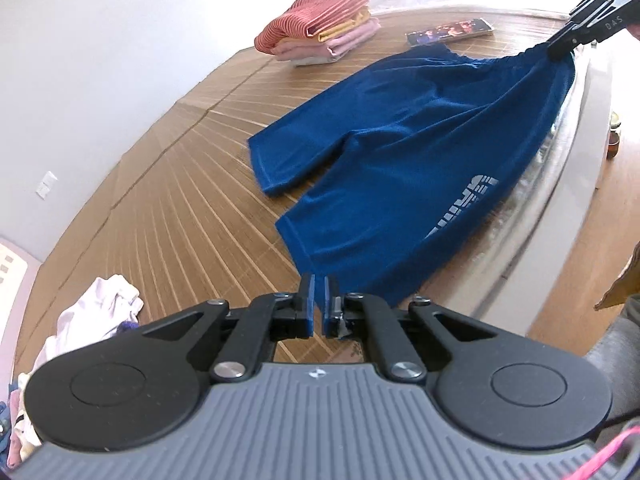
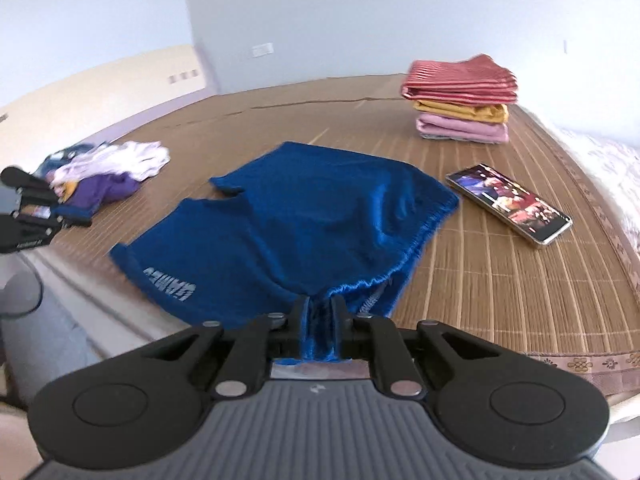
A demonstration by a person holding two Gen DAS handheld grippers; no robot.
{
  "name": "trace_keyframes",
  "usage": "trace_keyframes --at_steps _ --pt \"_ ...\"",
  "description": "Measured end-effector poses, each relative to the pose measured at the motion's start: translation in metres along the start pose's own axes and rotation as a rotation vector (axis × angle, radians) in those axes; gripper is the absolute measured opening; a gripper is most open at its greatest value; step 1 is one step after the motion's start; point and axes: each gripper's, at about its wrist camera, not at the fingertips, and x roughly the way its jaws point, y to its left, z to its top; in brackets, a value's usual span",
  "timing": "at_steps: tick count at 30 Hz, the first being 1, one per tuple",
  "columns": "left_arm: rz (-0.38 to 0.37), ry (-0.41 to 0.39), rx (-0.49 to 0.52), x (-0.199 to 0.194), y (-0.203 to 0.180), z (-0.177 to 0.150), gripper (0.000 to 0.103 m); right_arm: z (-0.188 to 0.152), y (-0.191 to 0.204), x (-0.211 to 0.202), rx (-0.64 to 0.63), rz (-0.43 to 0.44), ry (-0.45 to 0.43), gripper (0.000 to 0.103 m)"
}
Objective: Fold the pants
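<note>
Blue shorts (image 1: 400, 140) with a pale logo on one leg lie spread on a bamboo mat (image 1: 180, 200), the near side hanging over the bed edge. My right gripper (image 2: 320, 316) is shut on the bunched elastic waistband and lifts that corner slightly; it shows as a black arm (image 1: 558, 50) in the left wrist view. My left gripper (image 1: 319, 300) is shut, holds nothing, and hovers just short of the nearer leg hem. In the right wrist view the shorts (image 2: 312, 216) fill the middle and the left gripper (image 2: 78, 216) sits at the far left edge.
A stack of folded clothes (image 1: 320, 24), red on top, stands at the far side of the mat. A phone (image 2: 508, 204) with a lit screen lies beside the waistband. A heap of unfolded laundry (image 2: 108, 168) sits left. Jars (image 1: 614, 136) stand on the floor.
</note>
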Motion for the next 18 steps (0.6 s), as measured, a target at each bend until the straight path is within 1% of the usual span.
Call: trace_keyframes --at_steps 4,5,9,11,14,18 --pt "-0.06 0.003 0.019 -0.002 -0.006 0.002 0.005 0.007 0.004 -0.006 0.009 0.029 -0.05 0.011" --pt "-0.061 0.002 0.034 0.0 -0.008 0.004 0.005 0.009 0.005 -0.005 0.012 0.037 -0.064 0.011" --pt "-0.073 -0.022 0.048 0.006 -0.008 0.01 0.005 0.028 0.0 0.02 0.081 0.055 -0.112 0.011" --pt "-0.095 -0.024 0.043 0.012 -0.005 0.012 0.005 0.039 -0.006 0.036 0.133 0.062 -0.136 0.011" --pt "-0.089 -0.021 0.049 0.021 -0.005 0.015 0.005 0.055 -0.024 0.067 0.222 -0.021 -0.142 0.011" --pt "-0.099 -0.032 0.028 0.035 -0.001 0.016 0.006 0.063 -0.038 0.106 0.245 -0.208 -0.074 0.011"
